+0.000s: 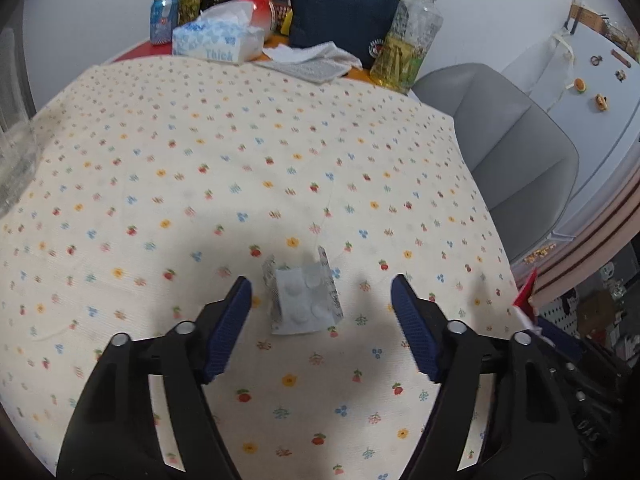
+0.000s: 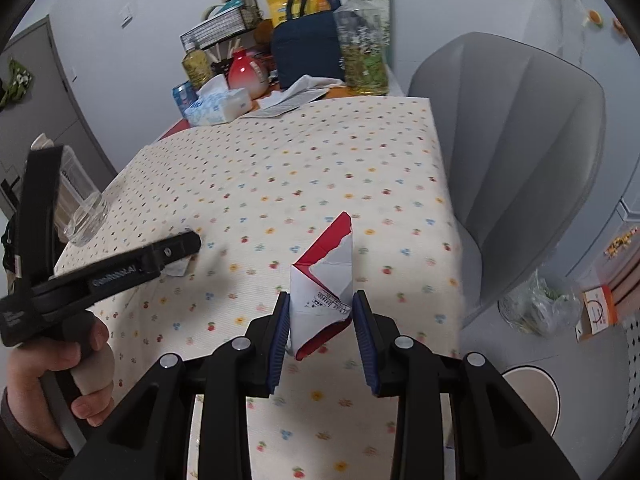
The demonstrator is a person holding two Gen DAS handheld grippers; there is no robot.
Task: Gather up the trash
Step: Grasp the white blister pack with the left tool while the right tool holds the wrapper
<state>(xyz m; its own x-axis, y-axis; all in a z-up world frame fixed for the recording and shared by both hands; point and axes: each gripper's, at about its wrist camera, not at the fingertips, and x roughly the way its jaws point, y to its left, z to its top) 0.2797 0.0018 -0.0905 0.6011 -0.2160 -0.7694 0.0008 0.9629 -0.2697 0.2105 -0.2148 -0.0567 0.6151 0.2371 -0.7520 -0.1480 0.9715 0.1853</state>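
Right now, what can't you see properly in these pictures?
- Blister pack, right wrist view: mostly hidden behind the left gripper.
- Red and white paper, left wrist view: only a corner shows at the right edge.
- Its print, right wrist view: too small to read.
- Clear glass, left wrist view: cut off by the left edge.

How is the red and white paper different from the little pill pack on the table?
The red and white paper is pinched in the right gripper, off the tablecloth; the pill pack lies on it, between the open left gripper fingers, untouched. The paper is folded; the pack is silvery, bubbled. Both look like trash.
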